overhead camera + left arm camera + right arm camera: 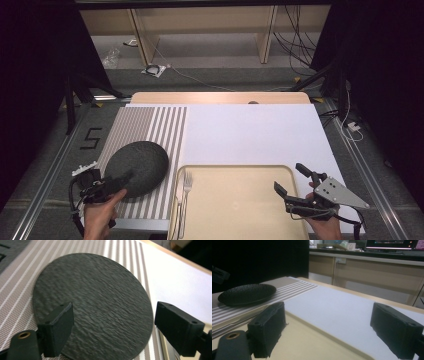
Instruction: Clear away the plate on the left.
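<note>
Both grippers spread wide over a set table — nothing grasped.

The left gripper [120,181] has its jaws parted over the near edge of the black textured plate [137,168], which lies flat on a striped placemat [150,125]. The right gripper [291,180] hangs released above the beige tray's [240,210] right side; a fork [187,185] lies at the tray's left edge. Beyond — white sheet [250,132], wooden tabletop [220,97], grey floor with cables [290,45], pale shelving [200,25].

The room is dark at the sides. Behind the tabletop [220,97] stand pale wooden shelves [200,30], with cables [295,45] on the grey floor [210,77].
</note>
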Available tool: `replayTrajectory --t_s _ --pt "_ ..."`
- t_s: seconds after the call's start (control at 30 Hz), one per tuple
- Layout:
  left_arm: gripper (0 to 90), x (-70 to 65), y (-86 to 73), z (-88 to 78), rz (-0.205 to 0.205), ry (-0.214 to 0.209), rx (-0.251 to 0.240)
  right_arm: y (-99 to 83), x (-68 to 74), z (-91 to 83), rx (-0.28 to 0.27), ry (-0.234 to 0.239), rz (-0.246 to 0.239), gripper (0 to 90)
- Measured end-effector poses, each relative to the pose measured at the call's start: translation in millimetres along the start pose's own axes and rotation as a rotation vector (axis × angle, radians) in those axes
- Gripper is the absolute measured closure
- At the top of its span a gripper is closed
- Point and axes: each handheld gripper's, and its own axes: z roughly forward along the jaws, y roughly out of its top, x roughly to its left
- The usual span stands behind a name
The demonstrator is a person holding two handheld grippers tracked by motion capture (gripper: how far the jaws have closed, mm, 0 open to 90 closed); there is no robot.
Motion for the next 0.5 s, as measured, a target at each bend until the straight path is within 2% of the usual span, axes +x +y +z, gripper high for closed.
replayTrajectory --t_s 0.2,0.37,0.5 --pt "15.4 9.6 -3.1 -2.0 -0.092 -0.013 -0.018 0.2 0.6 -0.5 -0.003 0.002 0.003 13.7" --pt "15.4 16.6 -5.5 -5.1 -0.157 -0.005 -0.051 0.1 1.1 0.3 0.0 0.001 -0.004 13.7" --pt "15.4 24.3 -7.3 -6.4 -0.212 -0.005 -0.057 0.3 1.3 0.0 -0.002 0.0 -0.004 13.6"
